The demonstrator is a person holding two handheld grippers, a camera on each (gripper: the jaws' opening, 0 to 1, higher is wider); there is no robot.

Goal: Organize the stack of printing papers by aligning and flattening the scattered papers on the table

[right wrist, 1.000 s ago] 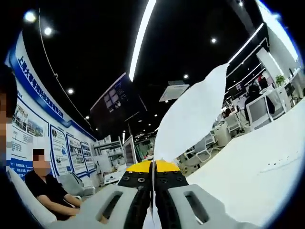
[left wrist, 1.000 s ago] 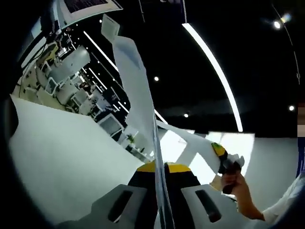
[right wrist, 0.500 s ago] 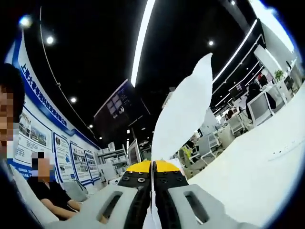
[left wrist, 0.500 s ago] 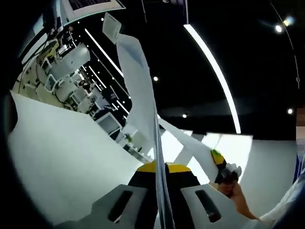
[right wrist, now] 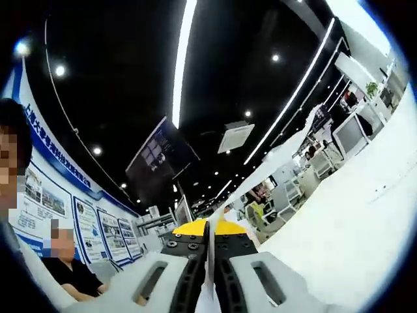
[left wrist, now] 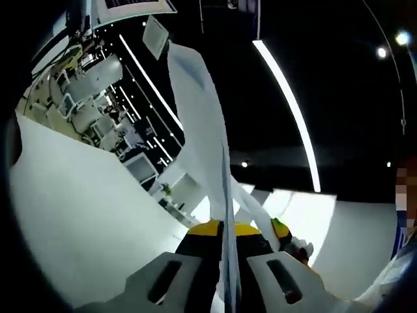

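- Since a second earlier, the paper [right wrist: 210, 261] had turned edge-on in the right gripper view, no longer a broad curved sheet.
- Left gripper [left wrist: 223, 238] clamped white paper [left wrist: 202, 124], held aloft, bowed.
- Right gripper [right wrist: 209, 235] pinched its thin edge too.

The right gripper [right wrist: 210, 251] has its two jaws pressed together on the edge of a sheet of white paper [right wrist: 267, 176], which rises edge-on from between the yellow-tipped jaws and curves away to the upper right. To the right lies a white table [right wrist: 352, 222]. At lower left a seated person [right wrist: 68, 277] sits below wall posters [right wrist: 98, 228], under a dark ceiling with strip lights [right wrist: 182, 59].
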